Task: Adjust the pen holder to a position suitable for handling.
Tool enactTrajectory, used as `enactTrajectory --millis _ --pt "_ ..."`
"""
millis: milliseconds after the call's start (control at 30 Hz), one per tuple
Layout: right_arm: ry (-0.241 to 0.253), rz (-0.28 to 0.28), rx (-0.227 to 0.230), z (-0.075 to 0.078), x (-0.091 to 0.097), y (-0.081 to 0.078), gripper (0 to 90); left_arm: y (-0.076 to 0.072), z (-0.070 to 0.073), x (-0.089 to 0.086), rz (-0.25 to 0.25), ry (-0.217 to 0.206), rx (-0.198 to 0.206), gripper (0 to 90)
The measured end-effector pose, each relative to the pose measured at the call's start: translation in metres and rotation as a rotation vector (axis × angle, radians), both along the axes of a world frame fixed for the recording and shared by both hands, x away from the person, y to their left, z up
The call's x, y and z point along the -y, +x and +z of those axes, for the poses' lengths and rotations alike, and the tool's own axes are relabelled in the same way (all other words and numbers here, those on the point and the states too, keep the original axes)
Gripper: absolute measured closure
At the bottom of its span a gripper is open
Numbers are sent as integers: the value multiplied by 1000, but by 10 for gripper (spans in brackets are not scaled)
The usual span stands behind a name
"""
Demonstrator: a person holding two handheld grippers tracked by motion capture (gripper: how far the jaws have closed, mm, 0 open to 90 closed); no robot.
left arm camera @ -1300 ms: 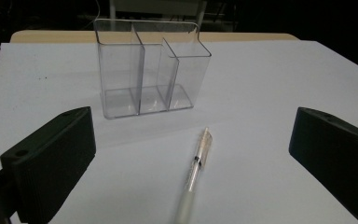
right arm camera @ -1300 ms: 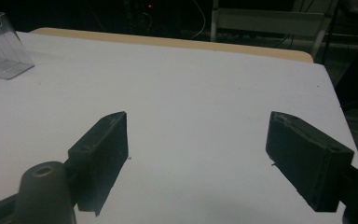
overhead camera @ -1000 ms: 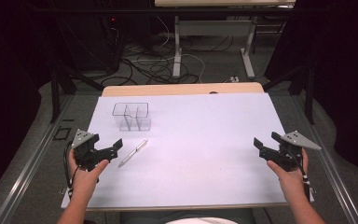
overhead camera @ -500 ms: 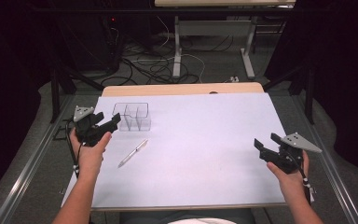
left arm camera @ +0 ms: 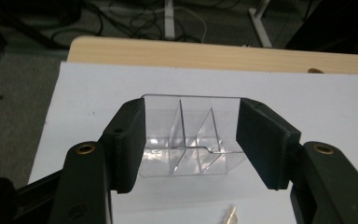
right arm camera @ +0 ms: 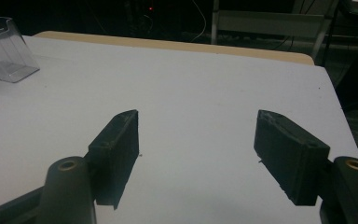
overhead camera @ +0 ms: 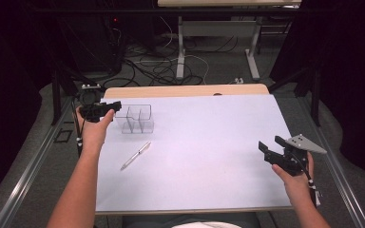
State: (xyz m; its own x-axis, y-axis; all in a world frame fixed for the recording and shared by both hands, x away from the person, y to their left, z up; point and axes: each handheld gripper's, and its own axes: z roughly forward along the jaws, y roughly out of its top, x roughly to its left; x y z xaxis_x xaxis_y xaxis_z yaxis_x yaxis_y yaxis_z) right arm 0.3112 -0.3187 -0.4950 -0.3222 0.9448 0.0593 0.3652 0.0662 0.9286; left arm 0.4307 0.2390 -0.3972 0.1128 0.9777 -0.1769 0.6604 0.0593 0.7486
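While half-closing, left gripper point(left arm camera: 191, 140) around organizer point(left arm camera: 186, 140).

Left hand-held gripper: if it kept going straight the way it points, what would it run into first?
Most likely the clear divided box. The left hand-held gripper points at it, jaws open either side of it, not yet touching as far as I can tell.
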Motion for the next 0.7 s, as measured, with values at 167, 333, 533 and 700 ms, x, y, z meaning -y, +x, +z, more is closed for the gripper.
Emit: enactTrajectory --millis 167,333,533,700 --pt "-15 8 -3 0 -2 0 296 15 -6 -3 25 -6 -51 460" --pt "-7 12 -2 1 -2 0 289 27 -18 -8 31 11 -96 517" --pt "12 6 -11 -1 0 1 285 37 -27 -12 18 47 -118 583" --pt "13 5 0 -1 0 2 284 43 -32 -10 9 47 -129 634"
